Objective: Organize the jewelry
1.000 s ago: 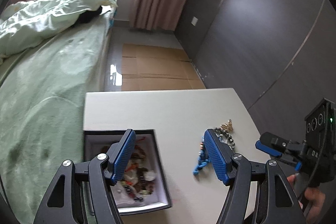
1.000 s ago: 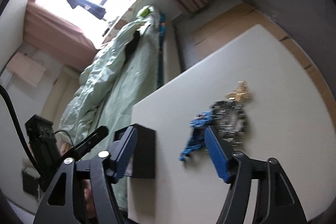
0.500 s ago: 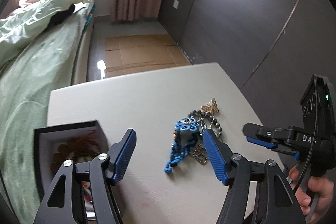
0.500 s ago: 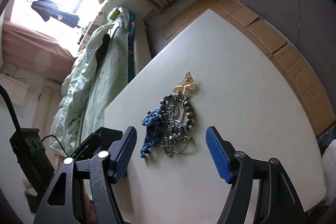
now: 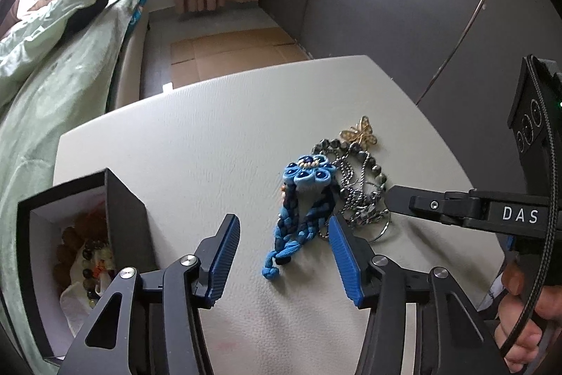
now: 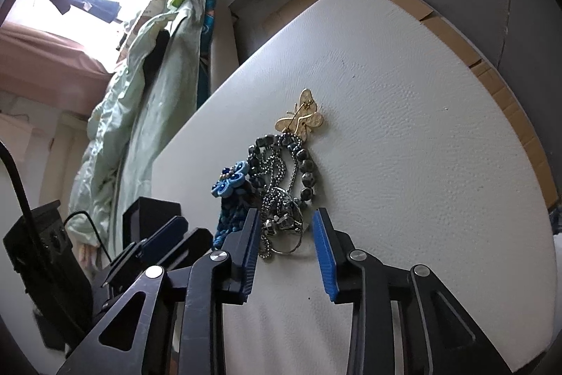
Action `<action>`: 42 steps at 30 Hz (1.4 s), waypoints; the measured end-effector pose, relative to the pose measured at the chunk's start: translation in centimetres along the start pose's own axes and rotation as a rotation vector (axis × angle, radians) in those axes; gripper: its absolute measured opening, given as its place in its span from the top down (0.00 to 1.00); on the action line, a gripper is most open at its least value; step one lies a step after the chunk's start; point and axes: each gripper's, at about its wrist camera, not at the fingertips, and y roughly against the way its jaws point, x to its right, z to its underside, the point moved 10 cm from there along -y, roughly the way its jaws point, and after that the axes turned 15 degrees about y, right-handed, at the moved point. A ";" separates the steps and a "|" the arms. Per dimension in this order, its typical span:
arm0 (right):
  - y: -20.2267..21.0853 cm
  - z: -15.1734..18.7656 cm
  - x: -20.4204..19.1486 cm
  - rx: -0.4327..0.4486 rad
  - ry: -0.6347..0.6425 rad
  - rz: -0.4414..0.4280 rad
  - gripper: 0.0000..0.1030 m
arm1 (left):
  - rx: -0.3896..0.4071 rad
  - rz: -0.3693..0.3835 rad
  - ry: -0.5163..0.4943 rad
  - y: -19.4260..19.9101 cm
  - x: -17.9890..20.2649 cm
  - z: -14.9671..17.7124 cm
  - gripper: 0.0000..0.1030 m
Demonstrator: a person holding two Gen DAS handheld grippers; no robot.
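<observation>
Now both grippers closing in on jewelry pile: left gripper (image 5: 284, 255) half-open around blue braided piece (image 5: 298, 217), right gripper (image 6: 286, 245) narrowed around silver chain (image 6: 281, 220), neither gripping; next, pinch, carry to box (image 5: 70, 234).

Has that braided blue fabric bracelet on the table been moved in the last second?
No. The braided blue fabric bracelet lies beside the silver bead chain and gold butterfly brooch exactly as before; only the cameras came closer.

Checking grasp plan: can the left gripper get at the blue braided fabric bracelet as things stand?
Probably yes. The left gripper is open, its jaws have just been closing, and the blue braided fabric bracelet lies between its fingers, unpinched. The right gripper straddles the adjoining silver chain tangle, which may drag along.
</observation>
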 end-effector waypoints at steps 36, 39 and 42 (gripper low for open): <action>3.9 -2.2 -2.8 0.167 0.063 -0.120 0.96 | 0.063 0.084 0.051 2.4 -0.3 -1.6 0.88; 4.4 -2.7 -3.6 0.192 0.074 -0.155 0.96 | 0.091 0.102 0.070 3.7 -0.5 -2.7 0.91; 4.7 -3.0 -4.6 0.207 0.086 -0.180 0.96 | 0.123 0.113 0.088 5.1 -1.0 -3.6 0.91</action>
